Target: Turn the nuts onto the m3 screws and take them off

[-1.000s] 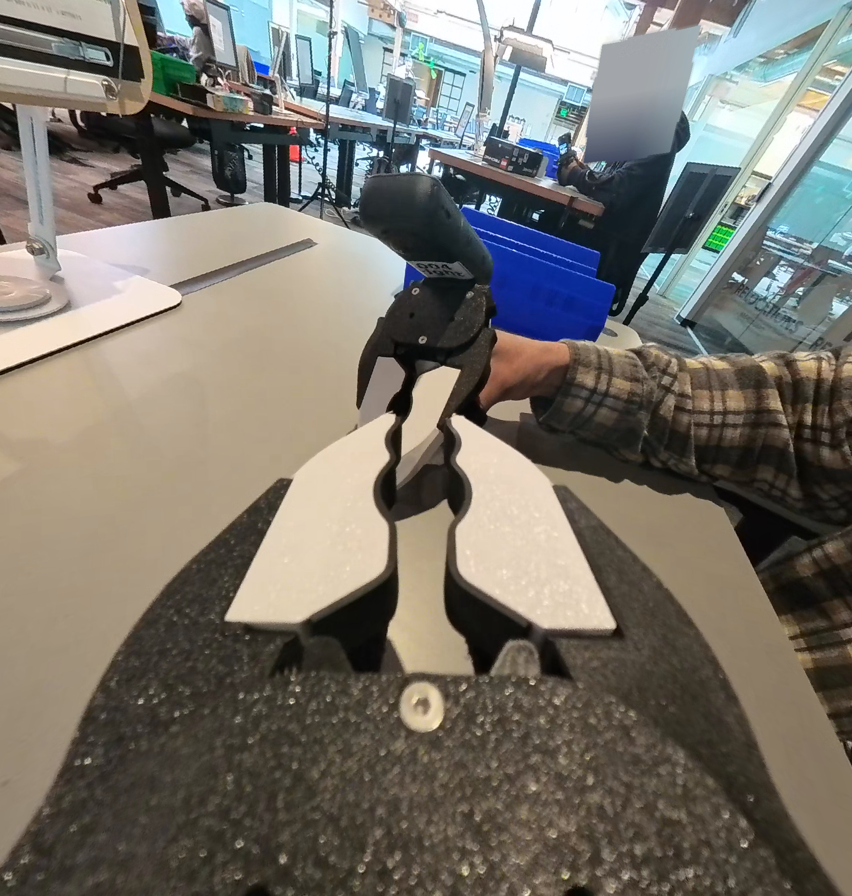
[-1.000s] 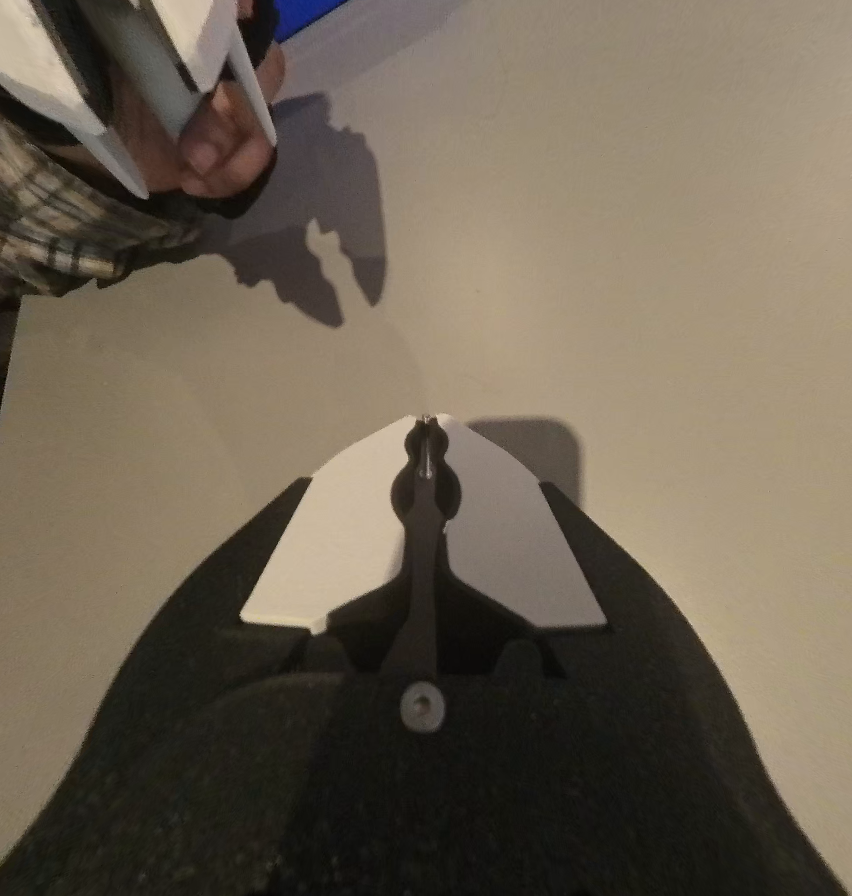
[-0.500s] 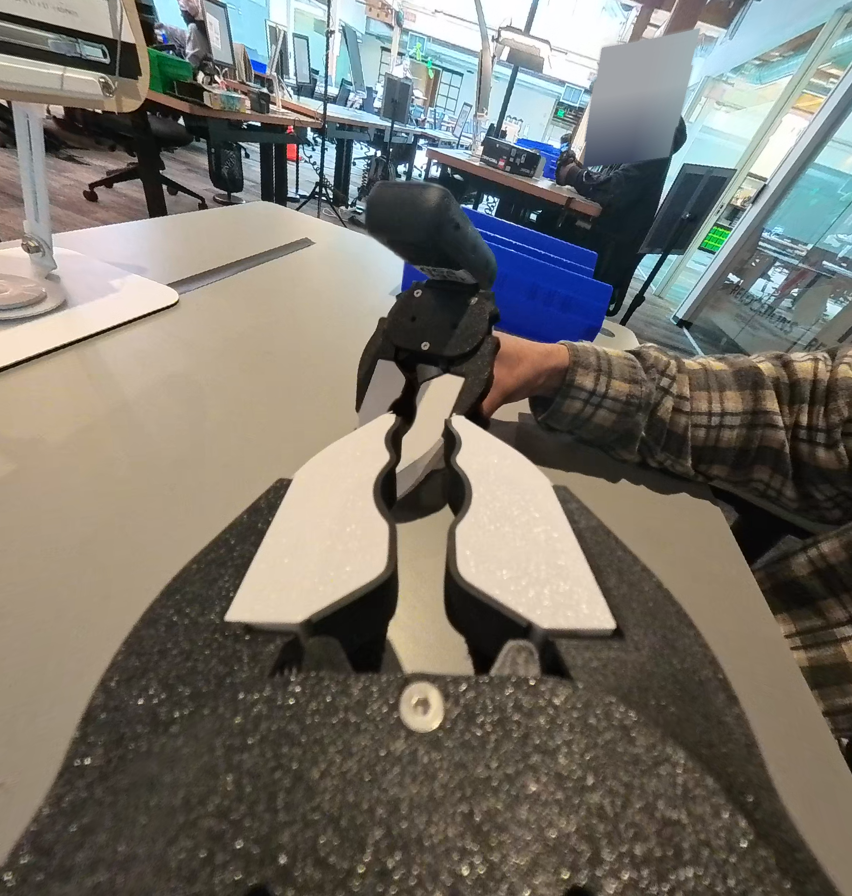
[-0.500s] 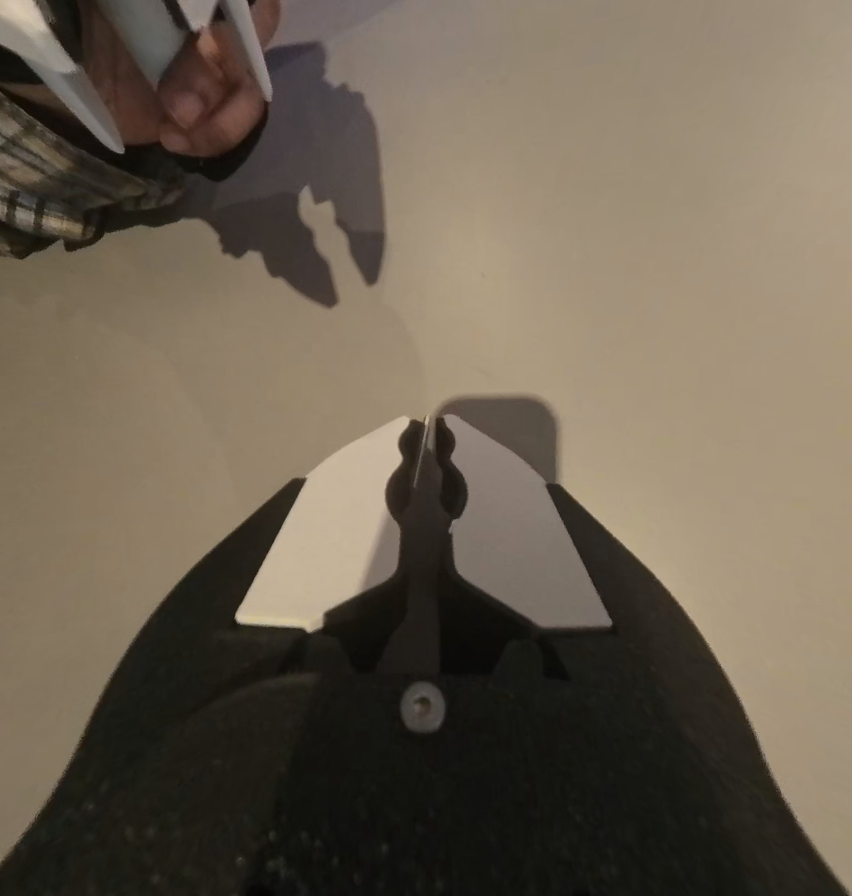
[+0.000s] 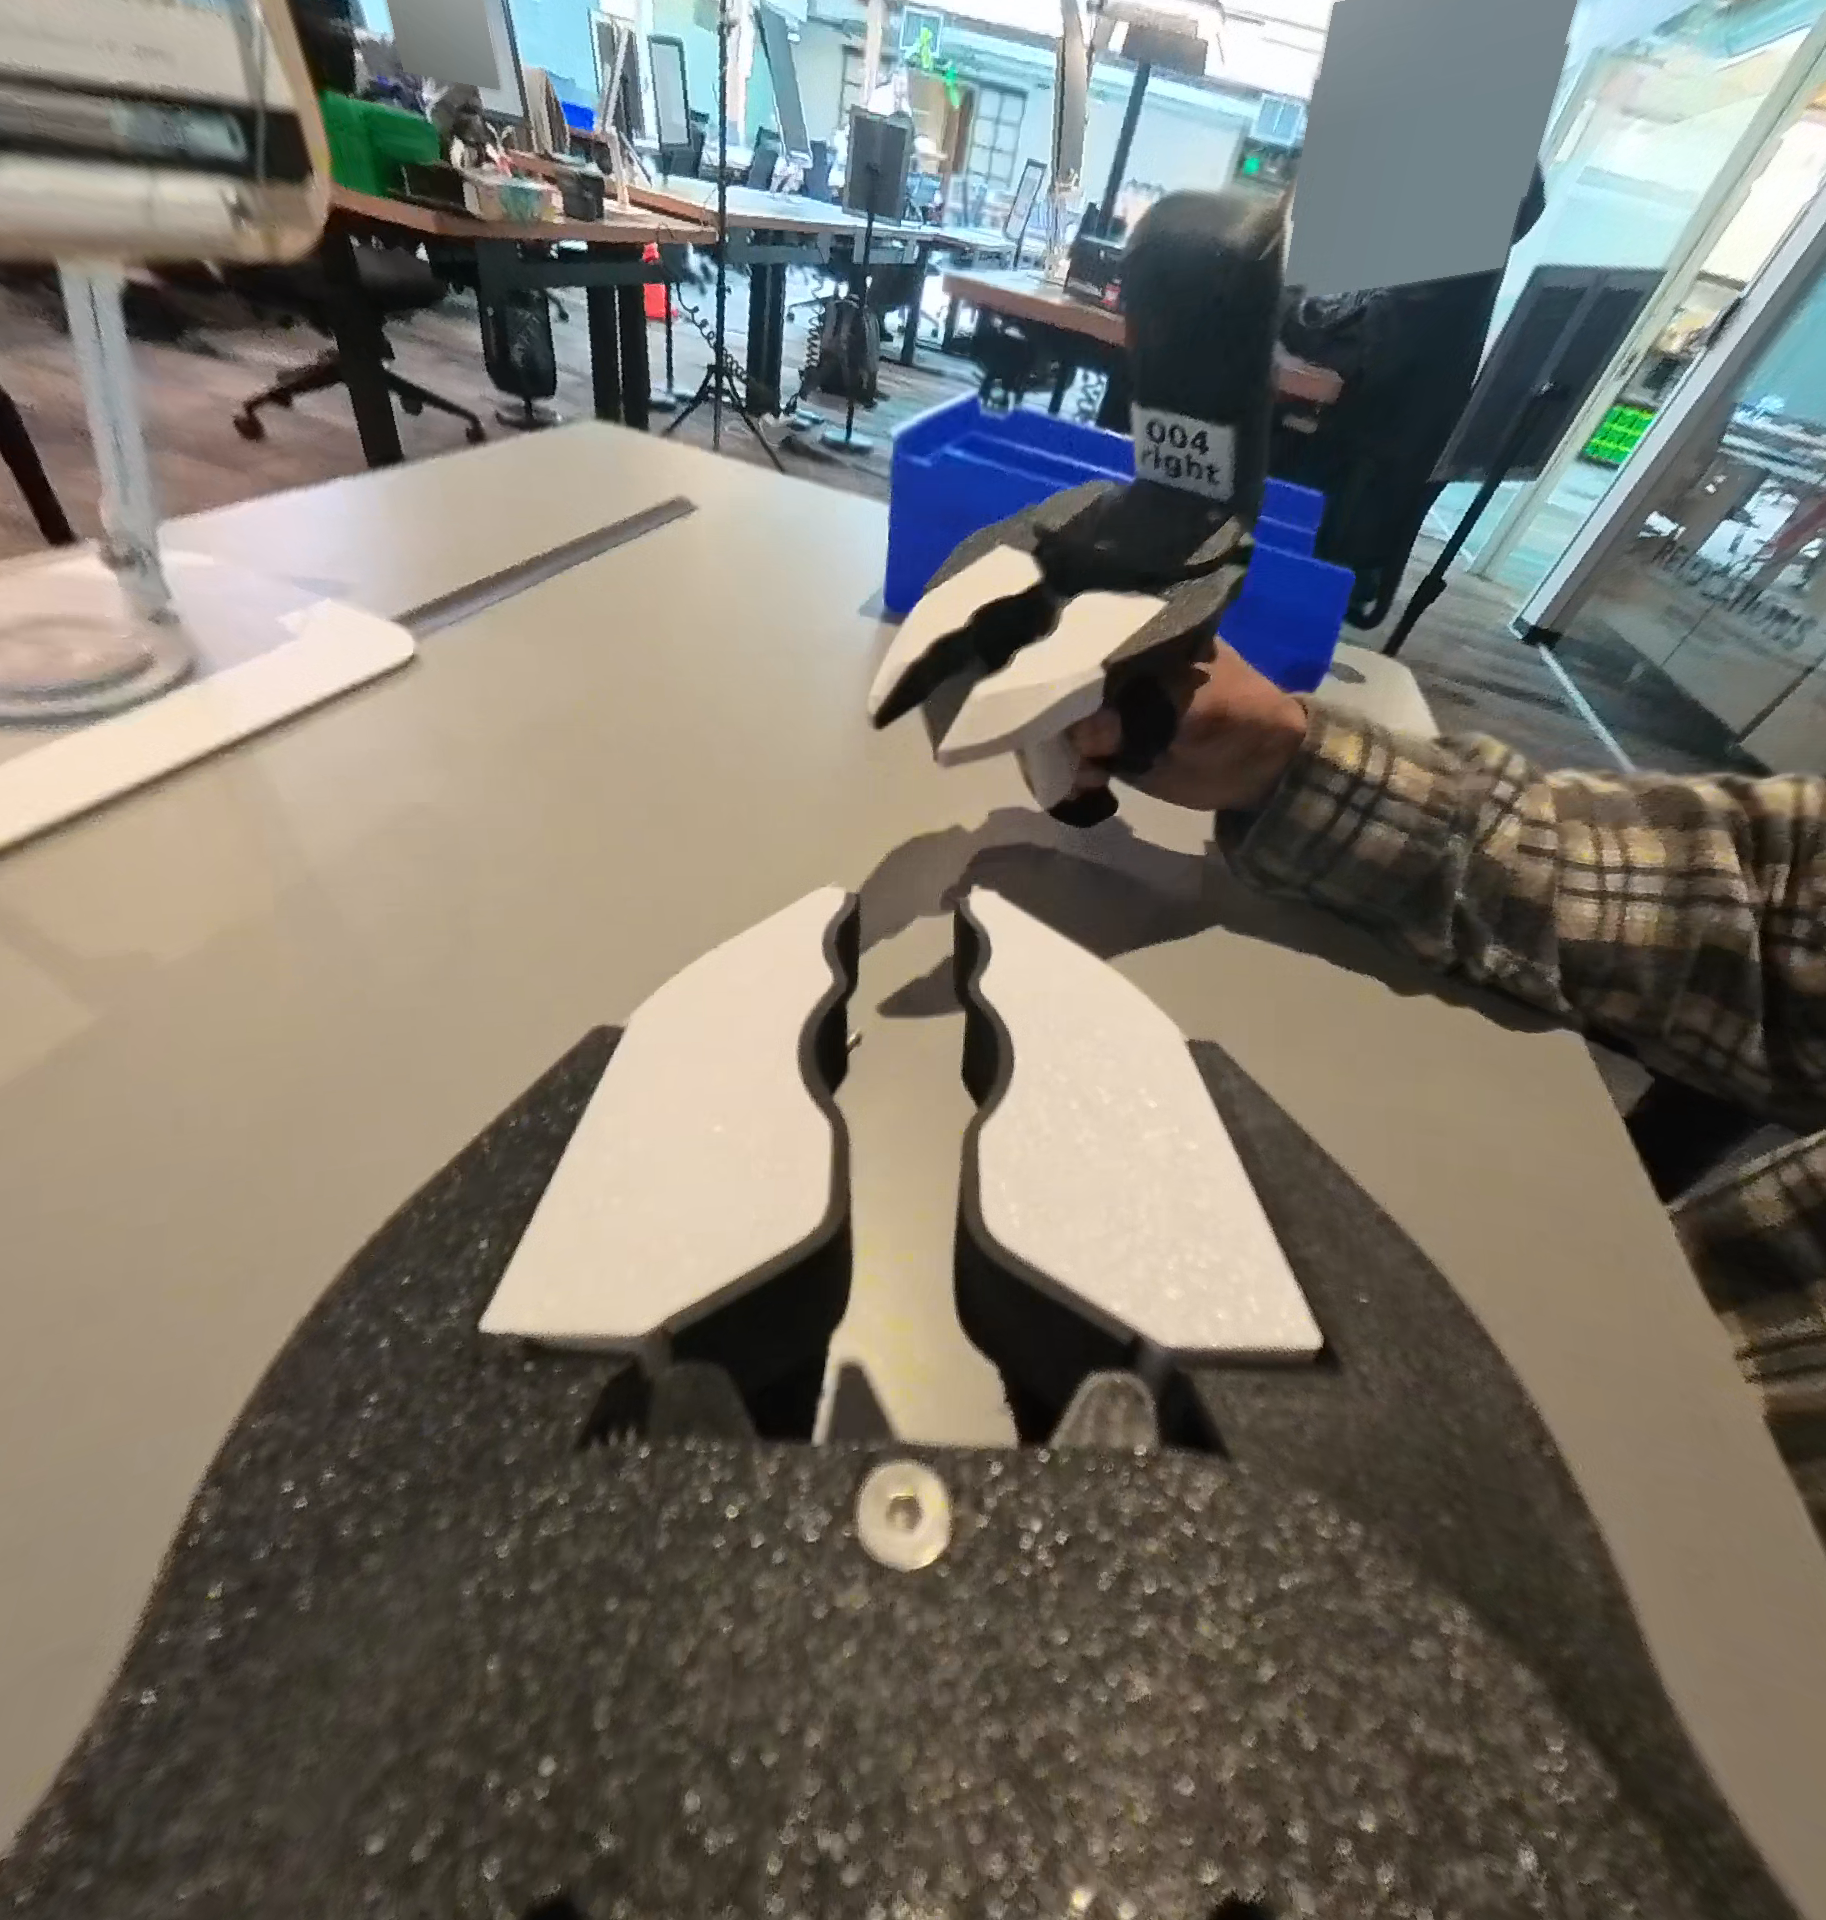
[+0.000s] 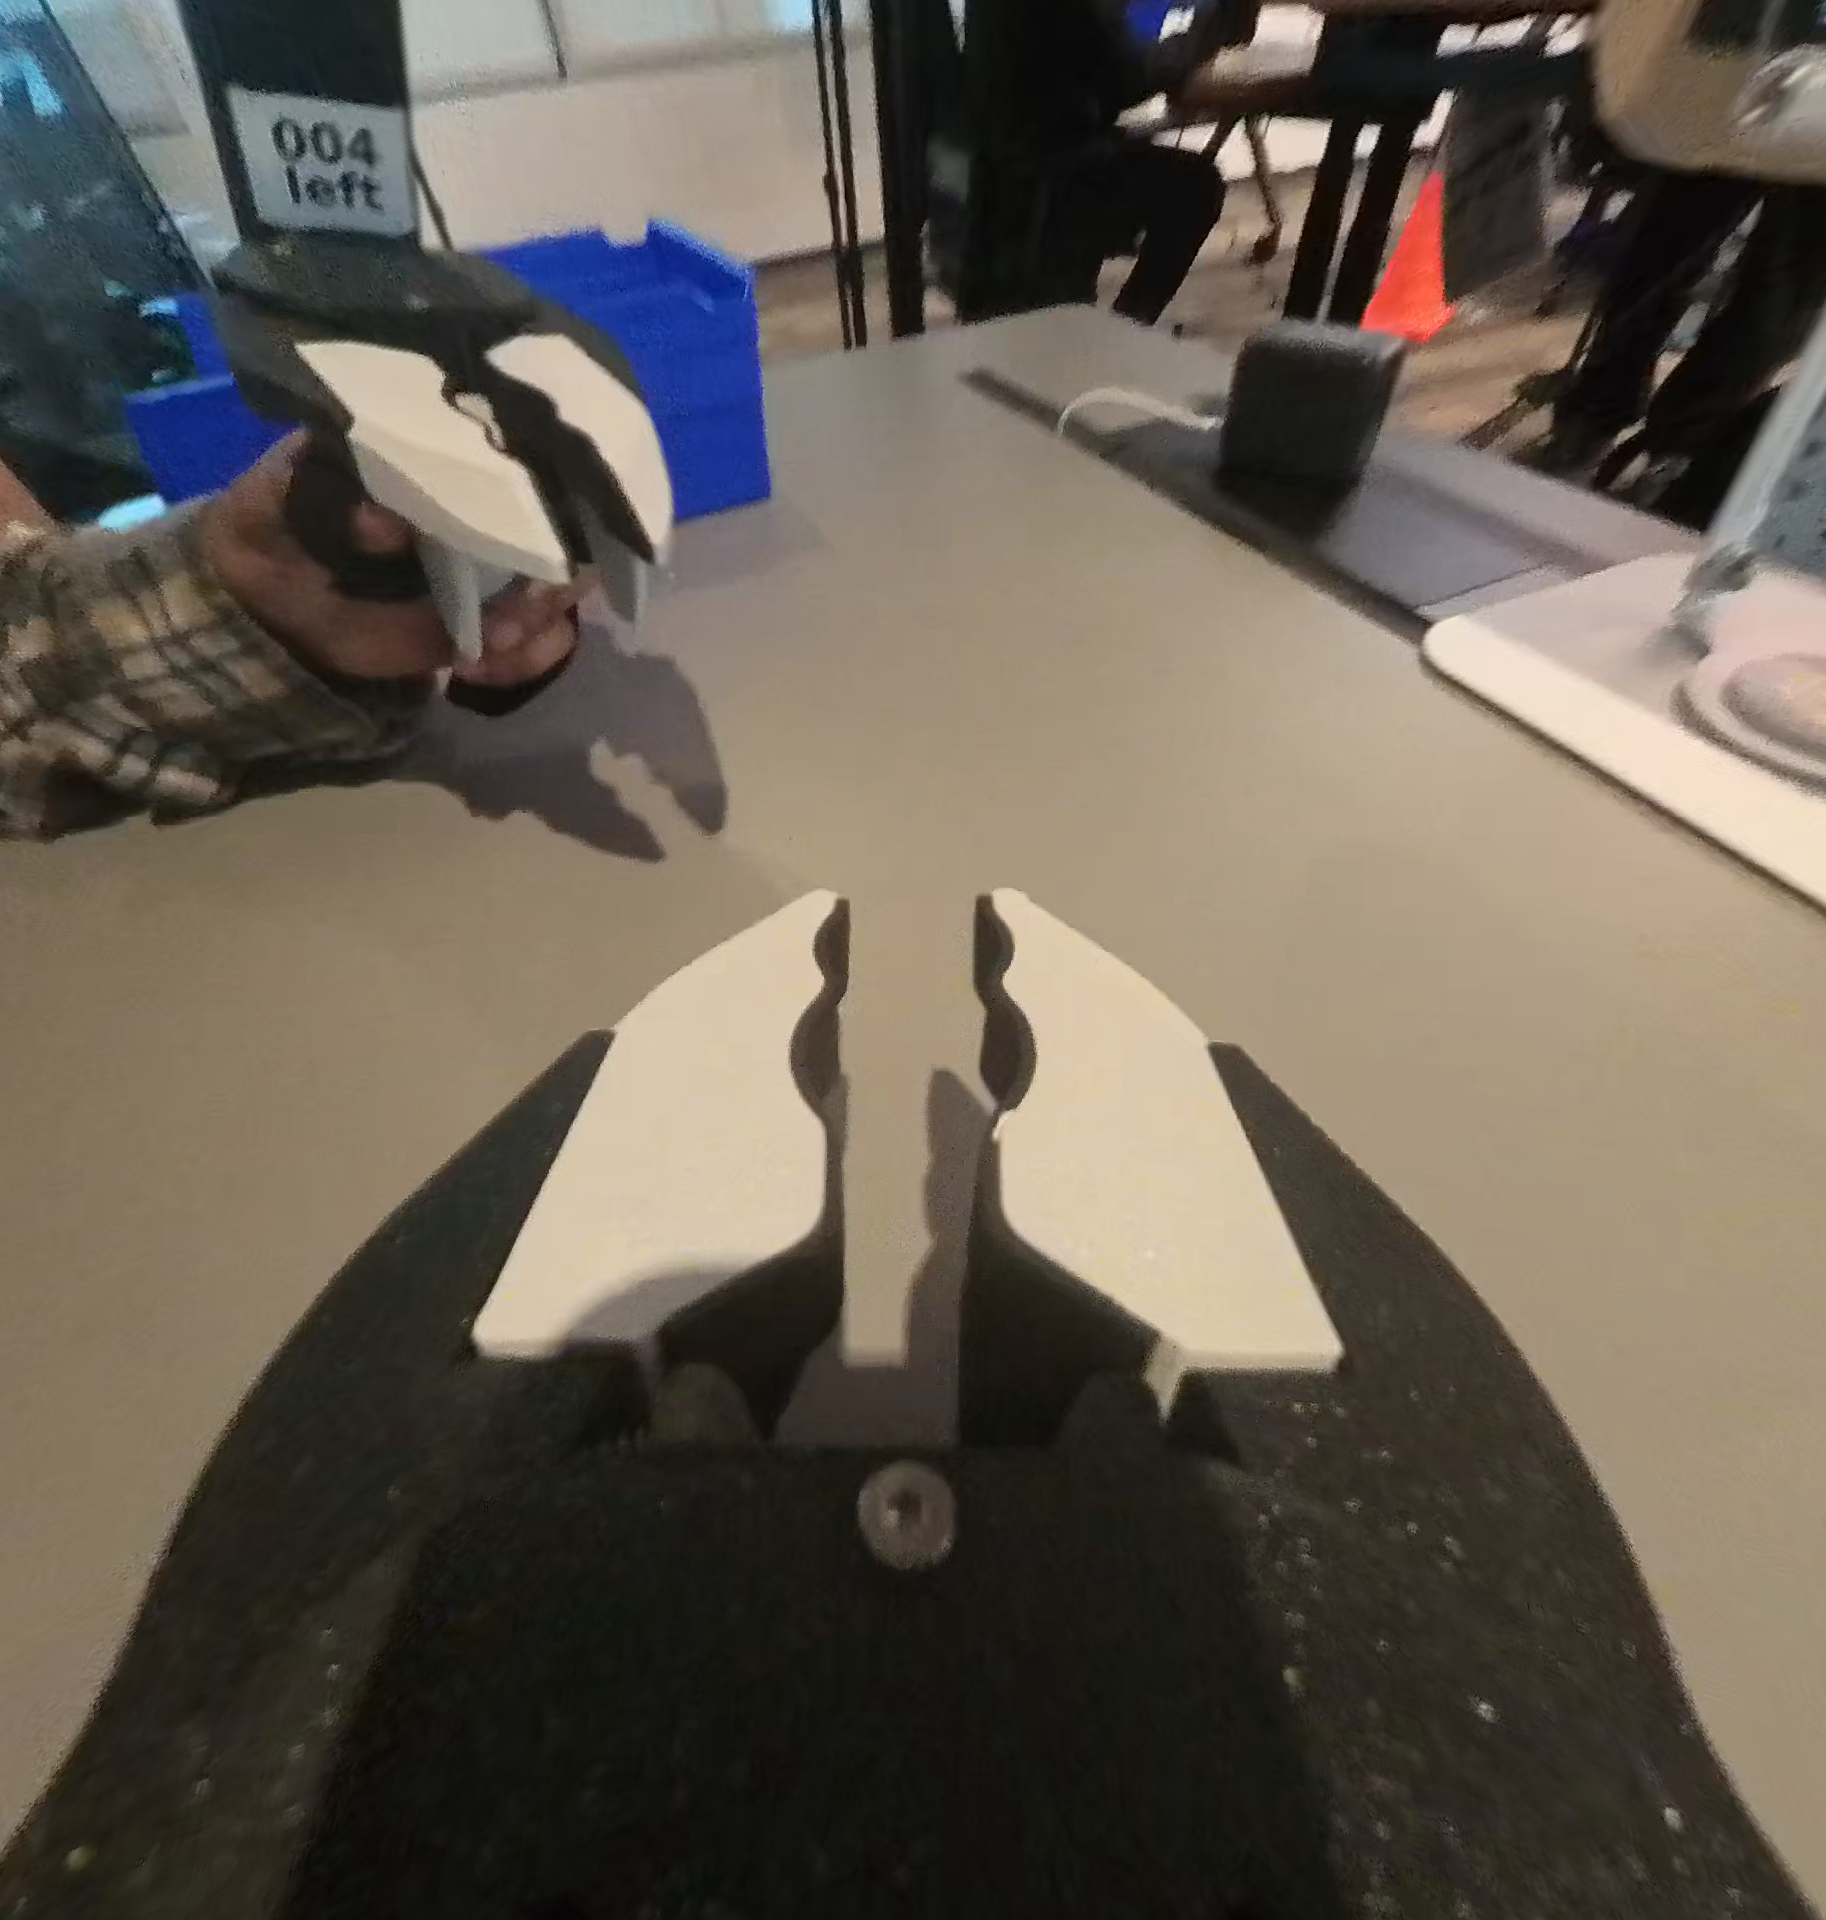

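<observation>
My left gripper is open over the grey table, with bare table showing between its white fingers. A tiny metal glint sits at the inner notch of its left finger; I cannot tell what it is. My right gripper is open too, and I see no screw or nut between its fingers. Each gripper shows in the other's view, held in a hand with a plaid sleeve: the right one ahead and to the right, the left one at upper left. They are apart and both are above the table.
A blue bin stands past the table's far edge. A white base plate with a stand lies at the left of the left wrist view. A black box sits by a cable slot. Desks, chairs and a person are beyond. The tips of one gripper are about 12 centimetres away from the tips of the other.
My right gripper was shut on a thin screw and pointed down at the table; it is now open, tilted up level, and has moved right, away from the left gripper. The screw is out of sight.
</observation>
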